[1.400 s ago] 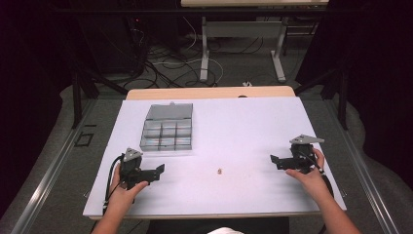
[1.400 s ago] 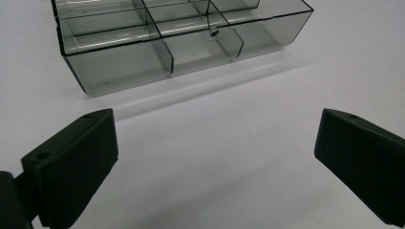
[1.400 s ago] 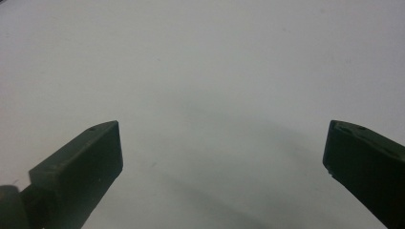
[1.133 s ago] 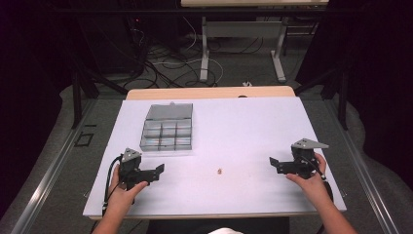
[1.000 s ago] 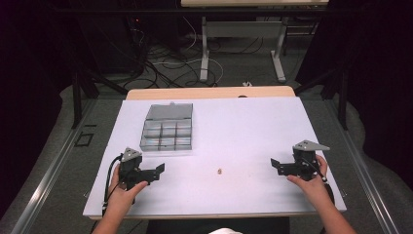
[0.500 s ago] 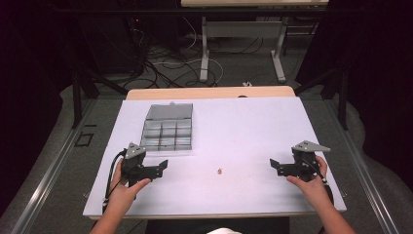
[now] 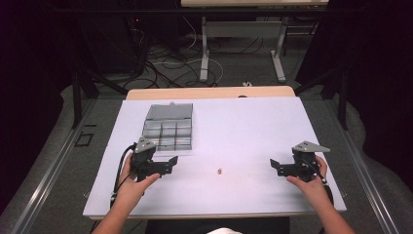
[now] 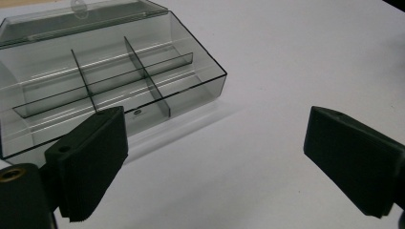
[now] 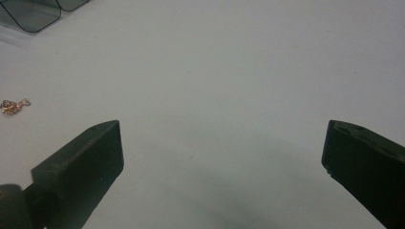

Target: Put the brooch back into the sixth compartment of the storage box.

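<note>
My left gripper (image 7: 168,165) is spread wide and holds nothing; the clear compartment box (image 8: 102,81), lid open, sits just ahead of its left jaw. My right gripper (image 7: 275,167) is equally wide, also empty. The small gold trinket (image 7: 220,171) lies on the white table (image 7: 253,126) between them, apart from both.
</note>
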`<state>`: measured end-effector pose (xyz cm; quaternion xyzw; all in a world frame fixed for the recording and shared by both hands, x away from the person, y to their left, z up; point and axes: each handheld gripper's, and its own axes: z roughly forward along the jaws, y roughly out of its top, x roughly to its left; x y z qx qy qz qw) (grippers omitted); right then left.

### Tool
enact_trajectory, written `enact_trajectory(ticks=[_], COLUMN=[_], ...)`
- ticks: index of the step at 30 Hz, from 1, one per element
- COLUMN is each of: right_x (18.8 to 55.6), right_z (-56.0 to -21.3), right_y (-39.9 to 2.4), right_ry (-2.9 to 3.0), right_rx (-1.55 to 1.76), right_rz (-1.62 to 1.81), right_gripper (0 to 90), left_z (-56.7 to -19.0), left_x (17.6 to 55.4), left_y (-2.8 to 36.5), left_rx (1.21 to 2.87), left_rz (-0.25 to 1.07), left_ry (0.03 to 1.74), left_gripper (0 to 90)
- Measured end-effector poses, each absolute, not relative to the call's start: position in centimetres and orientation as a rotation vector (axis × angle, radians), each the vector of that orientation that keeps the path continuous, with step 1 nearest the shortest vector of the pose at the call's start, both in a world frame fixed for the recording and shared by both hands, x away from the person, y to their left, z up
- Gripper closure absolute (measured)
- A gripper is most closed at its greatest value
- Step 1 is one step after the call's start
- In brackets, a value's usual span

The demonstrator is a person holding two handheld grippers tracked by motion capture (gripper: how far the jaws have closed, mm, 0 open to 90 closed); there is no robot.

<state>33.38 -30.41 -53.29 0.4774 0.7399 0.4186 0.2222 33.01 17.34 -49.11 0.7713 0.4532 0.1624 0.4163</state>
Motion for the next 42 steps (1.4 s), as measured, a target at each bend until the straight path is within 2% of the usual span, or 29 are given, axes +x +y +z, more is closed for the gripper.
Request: enact_trajectory(ticks=[11,28,42], right_x=[33.4,33.3,33.4], right_z=[-53.4,-53.5,-53.7], right_y=[-30.6,-30.7,-30.8], right_ry=[2.04,2.053,2.065], right_rx=[1.321,1.328,1.348], right_rz=[1.153,1.151,1.161], right_gripper=[0.1,2.4,3.3], left_z=[-49.1,-49.4,-49.9], left_x=[33.2,33.6,33.7], left_y=[14.7,11.6,9.0], left_rx=[1.961,2.044,2.088], left_rz=[0.379,0.37,0.357], left_ry=[1.1,1.02,0.979], left_gripper=[16.1,19.4,27.9])
